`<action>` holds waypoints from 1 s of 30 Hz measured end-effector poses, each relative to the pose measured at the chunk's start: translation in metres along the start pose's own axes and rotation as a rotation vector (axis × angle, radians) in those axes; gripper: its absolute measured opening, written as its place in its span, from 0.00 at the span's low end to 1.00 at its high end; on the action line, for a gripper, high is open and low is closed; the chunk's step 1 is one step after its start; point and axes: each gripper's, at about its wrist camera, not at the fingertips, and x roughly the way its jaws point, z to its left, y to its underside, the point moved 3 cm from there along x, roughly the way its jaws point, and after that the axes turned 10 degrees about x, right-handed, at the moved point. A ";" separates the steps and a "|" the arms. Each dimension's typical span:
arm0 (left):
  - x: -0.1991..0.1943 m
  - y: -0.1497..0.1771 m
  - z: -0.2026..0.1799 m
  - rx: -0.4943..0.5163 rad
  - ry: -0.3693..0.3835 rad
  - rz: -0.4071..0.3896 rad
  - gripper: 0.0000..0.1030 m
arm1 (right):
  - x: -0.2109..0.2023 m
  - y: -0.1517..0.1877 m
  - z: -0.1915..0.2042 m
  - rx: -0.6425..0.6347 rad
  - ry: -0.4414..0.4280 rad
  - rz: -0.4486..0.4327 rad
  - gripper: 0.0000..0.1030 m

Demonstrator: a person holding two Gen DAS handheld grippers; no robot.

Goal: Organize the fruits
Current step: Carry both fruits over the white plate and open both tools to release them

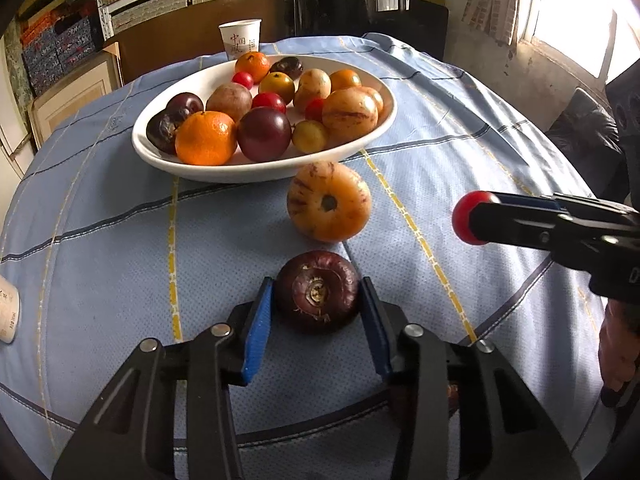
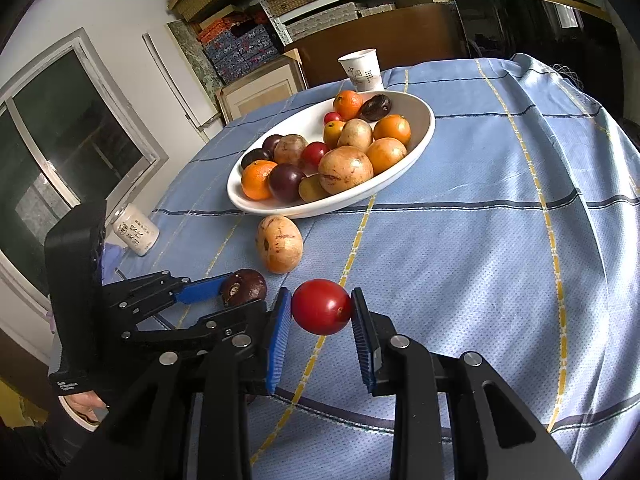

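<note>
My left gripper (image 1: 317,281) is shut on a dark purple round fruit (image 1: 318,298) that rests on the blue cloth, a blue pad against each side. Just beyond it lies a yellow fruit with purple streaks (image 1: 329,202), close to the rim of the white oval dish (image 1: 240,174). The dish is heaped with oranges, purple fruits, yellow fruits and small tomatoes. My right gripper (image 2: 321,294) is shut on a red tomato (image 2: 322,307), held above the cloth. The right wrist view shows the left gripper (image 2: 244,295) on the purple fruit (image 2: 242,286), left of the tomato.
A white paper cup (image 1: 240,40) stands behind the dish at the table's far edge. A pale drinks can (image 2: 136,230) lies at the table's left edge. Shelves with boxes and a dark screen stand behind the table. A hand (image 1: 618,352) holds the right gripper.
</note>
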 end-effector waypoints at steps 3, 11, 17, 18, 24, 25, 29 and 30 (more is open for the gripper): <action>-0.005 0.000 0.004 -0.027 0.016 -0.014 0.41 | 0.000 0.000 -0.001 -0.004 0.008 -0.004 0.30; -0.036 -0.013 0.030 -0.129 0.005 -0.120 0.41 | -0.001 -0.003 0.019 -0.098 0.012 -0.068 0.30; -0.033 -0.056 0.063 -0.159 -0.038 -0.172 0.41 | 0.011 -0.048 0.034 -0.071 -0.006 -0.152 0.30; -0.029 -0.065 0.069 -0.160 -0.049 -0.181 0.41 | 0.016 -0.056 0.035 -0.077 0.003 -0.164 0.30; -0.003 -0.104 0.092 -0.148 -0.135 -0.195 0.41 | 0.057 -0.104 0.031 -0.045 0.030 -0.190 0.31; 0.000 -0.110 0.096 -0.152 -0.160 -0.201 0.51 | 0.063 -0.109 0.029 -0.040 0.033 -0.190 0.32; -0.008 -0.116 0.112 -0.208 -0.246 -0.243 0.89 | 0.066 -0.120 0.025 -0.028 0.014 -0.222 0.42; -0.013 -0.114 0.113 -0.212 -0.241 -0.255 0.89 | 0.063 -0.120 0.025 -0.024 0.010 -0.225 0.42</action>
